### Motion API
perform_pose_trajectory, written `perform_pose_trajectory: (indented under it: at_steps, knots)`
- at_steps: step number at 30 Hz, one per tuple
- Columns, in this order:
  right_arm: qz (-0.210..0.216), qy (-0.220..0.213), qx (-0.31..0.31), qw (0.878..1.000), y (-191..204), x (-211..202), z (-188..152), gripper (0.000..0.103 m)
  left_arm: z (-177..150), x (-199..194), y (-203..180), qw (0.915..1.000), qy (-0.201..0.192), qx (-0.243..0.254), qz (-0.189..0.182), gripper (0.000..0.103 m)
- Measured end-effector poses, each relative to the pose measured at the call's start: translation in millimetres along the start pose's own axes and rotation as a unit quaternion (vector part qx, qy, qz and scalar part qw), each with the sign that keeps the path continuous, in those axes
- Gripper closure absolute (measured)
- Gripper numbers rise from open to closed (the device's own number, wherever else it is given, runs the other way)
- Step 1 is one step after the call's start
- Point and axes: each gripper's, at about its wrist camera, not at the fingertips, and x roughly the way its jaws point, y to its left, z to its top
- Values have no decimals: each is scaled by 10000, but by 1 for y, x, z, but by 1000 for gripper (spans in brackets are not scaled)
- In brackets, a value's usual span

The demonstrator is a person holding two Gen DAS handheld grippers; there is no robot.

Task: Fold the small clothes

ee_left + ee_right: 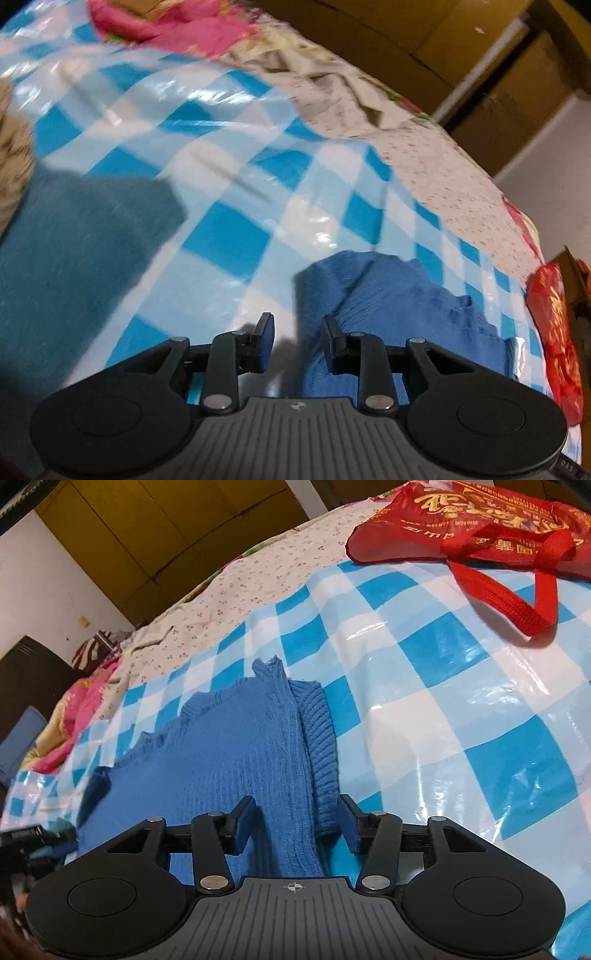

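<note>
A blue knitted sweater [236, 746] lies spread on the blue-and-white checked plastic sheet [424, 686]. My right gripper [297, 821] is open, its jaws standing on either side of the sweater's ribbed edge, low over it. In the left wrist view the same blue sweater [391, 295] lies bunched at the lower right. My left gripper [295, 338] is open and empty, at the sweater's left edge, over the checked sheet [229, 155]. A dark teal garment [74, 251] lies flat to the left of it.
A red bag with red handles [480, 528] lies on the sheet at the far right; it also shows in the left wrist view [554, 332]. Floral bedding [436, 162] and pink fabric [170, 22] surround the sheet. A beige garment [13, 147] lies at the far left. Brown cupboards [166, 528] stand behind.
</note>
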Motion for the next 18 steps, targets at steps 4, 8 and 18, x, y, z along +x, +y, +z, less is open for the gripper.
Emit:
perform_pose_trajectory:
  at_steps: [4, 8, 18]
  knots:
    - [-13, -122, -14, 9999, 0, -4, 3, 54, -4, -3, -5, 9996, -157, 190, 118, 65]
    - [-117, -287, -175, 9994, 4, -6, 8, 54, -5, 1, 12, 9991, -169, -301, 260, 65]
    - [44, -485, -307, 9983, 16, -7, 9, 56, -20, -30, 17, 9970, -621, -237, 399, 65]
